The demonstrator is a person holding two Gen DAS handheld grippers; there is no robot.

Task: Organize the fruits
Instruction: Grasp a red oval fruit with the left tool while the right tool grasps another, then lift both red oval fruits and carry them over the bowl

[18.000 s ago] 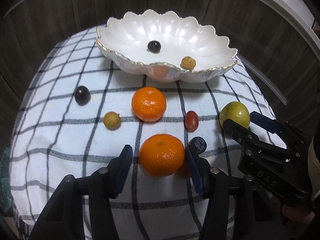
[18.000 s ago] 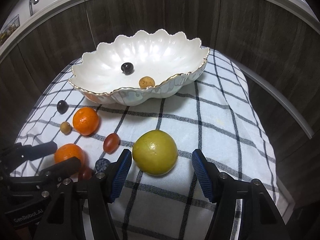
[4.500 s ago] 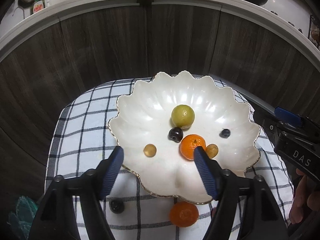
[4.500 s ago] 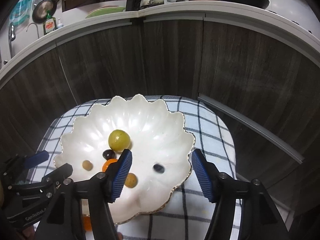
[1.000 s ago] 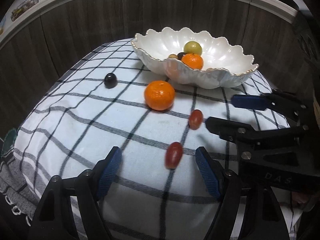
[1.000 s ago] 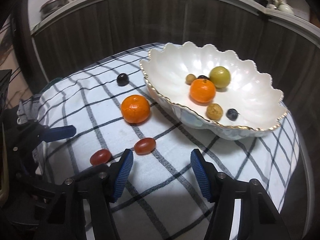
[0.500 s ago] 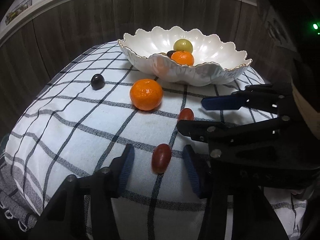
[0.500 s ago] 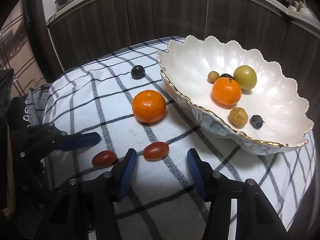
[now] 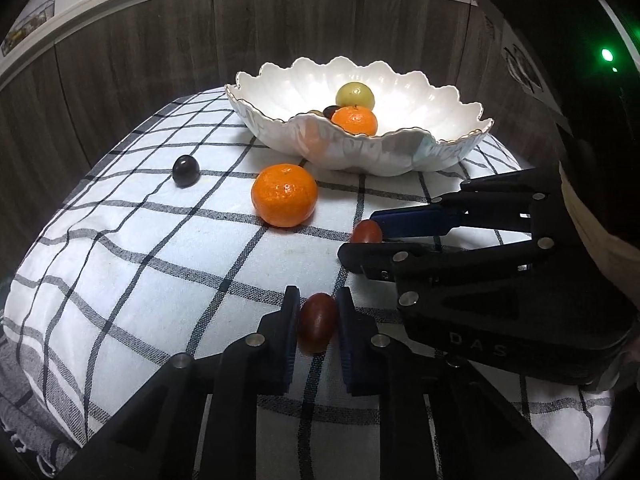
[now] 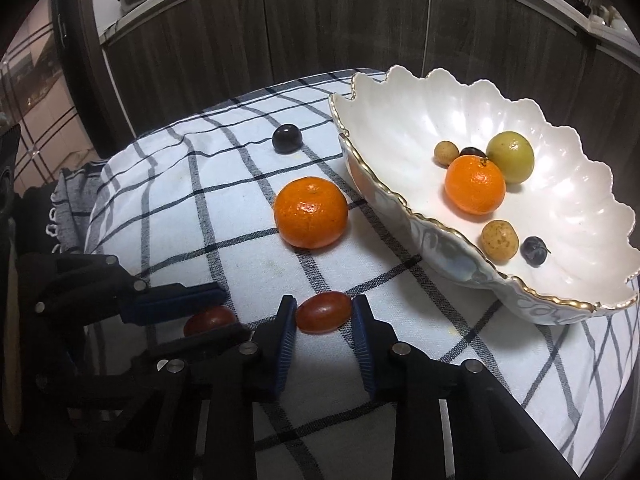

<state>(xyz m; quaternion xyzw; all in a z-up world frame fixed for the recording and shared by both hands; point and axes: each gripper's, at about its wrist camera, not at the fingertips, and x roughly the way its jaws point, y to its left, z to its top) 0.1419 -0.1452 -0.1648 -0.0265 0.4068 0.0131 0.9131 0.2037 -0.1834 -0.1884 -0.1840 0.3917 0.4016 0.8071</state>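
Observation:
My left gripper [image 9: 317, 312] is shut on a red grape tomato [image 9: 317, 322] that lies on the checked cloth. My right gripper [image 10: 323, 312] is shut on a second red grape tomato [image 10: 323, 313], also on the cloth; it shows partly hidden behind the right gripper's fingers in the left wrist view [image 9: 366, 232]. The white scalloped bowl [image 9: 400, 148] stands behind and holds an orange mandarin [image 10: 475, 186], a green fruit [image 10: 511, 157], two tan fruits and dark berries. Another mandarin [image 9: 285, 195] and a dark grape [image 9: 186, 171] lie on the cloth.
The checked cloth [image 9: 120, 248] covers a rounded surface that falls away at the left and near edges. Dark wood panels [image 9: 160, 60] rise behind the bowl. The two grippers are close side by side, the right one's fingers [image 9: 420, 220] crossing the left view.
Both grippers have closed in from open: the left jaws now pinch the near tomato and the right jaws pinch the other one. Both cameras have moved slightly closer to the cloth.

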